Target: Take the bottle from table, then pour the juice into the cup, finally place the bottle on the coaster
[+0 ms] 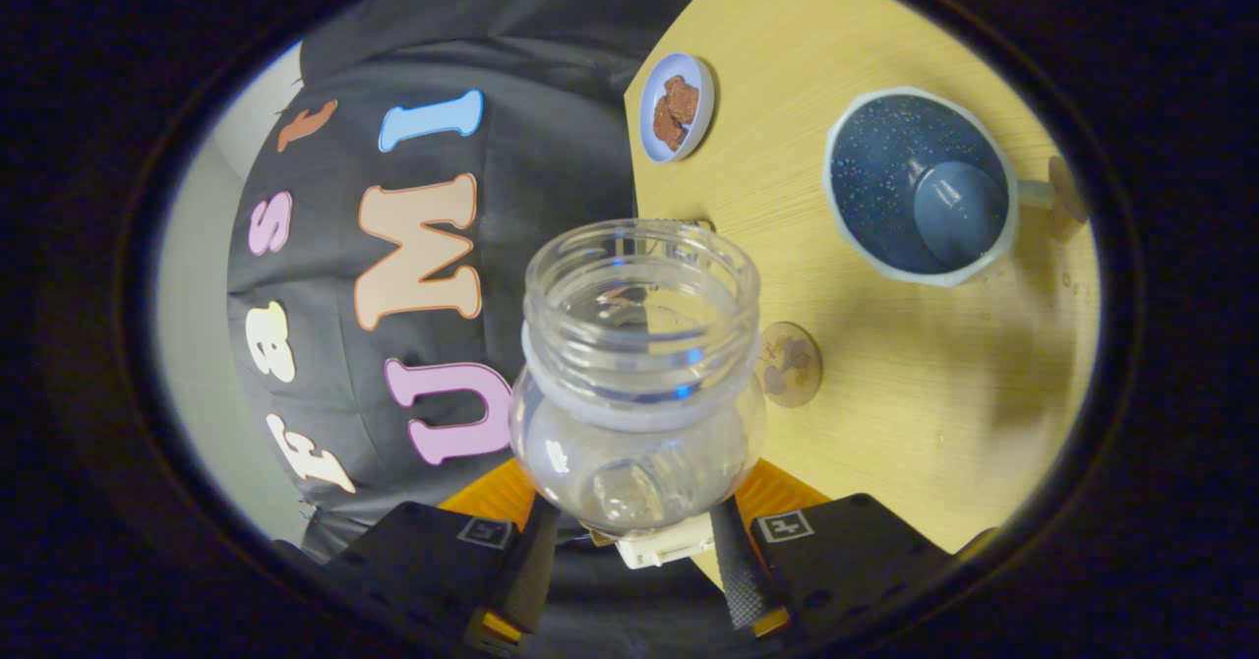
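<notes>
Gripper [634,531] clamped on open bottle [639,374] at frame centre, coaster [790,364] just right, cup [920,187] upper right, small plate [677,106] above on table [915,393].

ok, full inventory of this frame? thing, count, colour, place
bottle: 1, clear, uncapped, held between the fingers, mouth facing the camera
cup: 1, blue speckled inside, pale rim, on the table beyond the bottle
coaster: 1, round, brown, on the table beside the bottle's neck
small dish: 1, light blue with brown pieces in it, near the table edge
round brown disc: 1, by the cup's handle, partly visible
table: 1, light wood
fingers: 2, black, orange behind them, pressing the bottle's body from both sides
</notes>
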Tool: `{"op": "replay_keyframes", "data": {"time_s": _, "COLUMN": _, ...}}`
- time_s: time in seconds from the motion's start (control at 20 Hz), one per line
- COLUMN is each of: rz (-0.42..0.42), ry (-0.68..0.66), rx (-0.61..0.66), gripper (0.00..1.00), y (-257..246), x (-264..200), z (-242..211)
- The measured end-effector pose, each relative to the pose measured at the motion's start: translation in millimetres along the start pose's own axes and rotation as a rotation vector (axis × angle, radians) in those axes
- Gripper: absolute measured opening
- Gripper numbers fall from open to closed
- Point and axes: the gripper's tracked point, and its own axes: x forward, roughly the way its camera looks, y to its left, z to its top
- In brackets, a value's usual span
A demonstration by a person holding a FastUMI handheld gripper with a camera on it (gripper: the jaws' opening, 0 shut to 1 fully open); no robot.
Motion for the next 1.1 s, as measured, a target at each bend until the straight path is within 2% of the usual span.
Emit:
{"op": "replay_keyframes", "data": {"time_s": 0.65, "rz": 0.053, "ry": 0.008, "rx": 0.186, "gripper": 0.75, "y": 22, "x": 7, "z": 7}}
{"op": "replay_keyframes", "data": {"time_s": 1.1, "rz": 0.081, "ry": 0.034, "rx": 0.261, "gripper": 0.75, "y": 31, "x": 6, "z": 4}}
